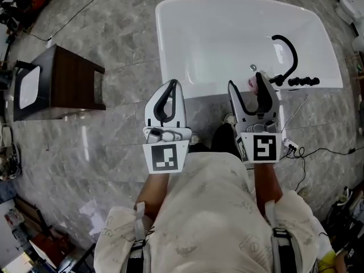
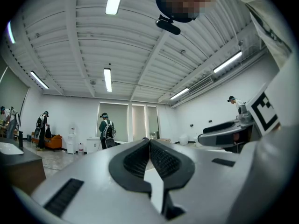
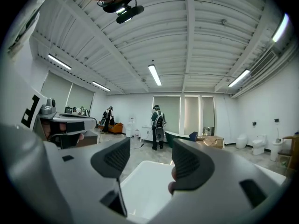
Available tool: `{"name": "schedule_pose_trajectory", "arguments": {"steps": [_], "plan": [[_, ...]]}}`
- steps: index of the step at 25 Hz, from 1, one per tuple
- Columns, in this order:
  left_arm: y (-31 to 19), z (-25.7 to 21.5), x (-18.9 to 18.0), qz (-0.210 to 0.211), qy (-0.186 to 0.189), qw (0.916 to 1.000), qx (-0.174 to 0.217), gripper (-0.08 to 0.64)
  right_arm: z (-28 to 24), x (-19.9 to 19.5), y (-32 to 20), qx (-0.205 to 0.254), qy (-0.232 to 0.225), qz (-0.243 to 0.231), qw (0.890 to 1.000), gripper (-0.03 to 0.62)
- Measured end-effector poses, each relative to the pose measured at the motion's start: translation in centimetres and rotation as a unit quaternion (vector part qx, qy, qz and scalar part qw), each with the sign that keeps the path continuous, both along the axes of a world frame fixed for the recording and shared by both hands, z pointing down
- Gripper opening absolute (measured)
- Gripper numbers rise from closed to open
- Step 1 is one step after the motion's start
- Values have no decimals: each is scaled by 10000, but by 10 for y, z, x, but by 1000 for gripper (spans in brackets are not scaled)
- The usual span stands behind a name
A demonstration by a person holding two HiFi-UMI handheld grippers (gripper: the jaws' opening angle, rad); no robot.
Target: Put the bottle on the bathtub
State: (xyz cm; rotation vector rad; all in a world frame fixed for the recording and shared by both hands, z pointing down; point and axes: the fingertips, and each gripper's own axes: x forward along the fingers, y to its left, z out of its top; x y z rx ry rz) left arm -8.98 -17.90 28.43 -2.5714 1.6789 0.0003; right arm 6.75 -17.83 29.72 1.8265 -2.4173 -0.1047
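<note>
Bottle (image 1: 251,83): small and pinkish, it shows between the parted jaw tips of my right gripper (image 1: 244,87), at the near rim of the white bathtub (image 1: 227,33); I can't tell whether either jaw touches it. Well off to the left of my left gripper (image 1: 173,84) stands a dark wooden cabinet (image 1: 62,81). My left gripper's jaws are pressed together on nothing. Just right of the right gripper, a black faucet (image 1: 289,54) curves over the tub.

The bathtub (image 1: 227,44) is smooth, glossy white, the floor (image 1: 108,147) polished grey marbled stone, the cabinet (image 1: 74,78) dark wood, and the left gripper (image 1: 172,84) and right gripper (image 1: 245,79) matt white plastic, their jaws lined in ribbed black.
</note>
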Motion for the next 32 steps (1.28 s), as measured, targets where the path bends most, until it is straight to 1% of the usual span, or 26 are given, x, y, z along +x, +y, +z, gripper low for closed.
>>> {"name": "schedule_pose_trajectory", "arguments": {"steps": [1,2,6,8,9,12,15,22,27,32], "plan": [[0,0,0,-1,-9,10000,1,3,1,0,1,-7,-5,4,10000,255],[1,1,-1,-3,-12,10000,0,3,1,0,2,-8,-10,26,10000,221],[2,2,-1,0,15,10000,-7,3,0,0,5,21,-22,100,9999,125],[1,4,-1,15,46,10000,-43,3,-2,0,6,72,-45,114,9999,56],[1,5,-1,18,73,9999,-73,3,-2,0,7,94,-46,118,9999,33],[-1,8,-1,1,133,9998,-122,3,-3,-2,8,111,1,95,9999,1],[0,7,2,24,128,9999,-89,3,-1,-2,7,88,59,108,9999,-11],[0,7,5,60,82,9999,-79,3,3,1,4,0,-9,147,9999,-11],[-1,8,6,66,75,9999,-91,3,6,1,2,-39,3,97,9999,-11],[-2,6,8,93,75,9999,-72,3,5,3,0,-45,17,152,9999,-11]]}}
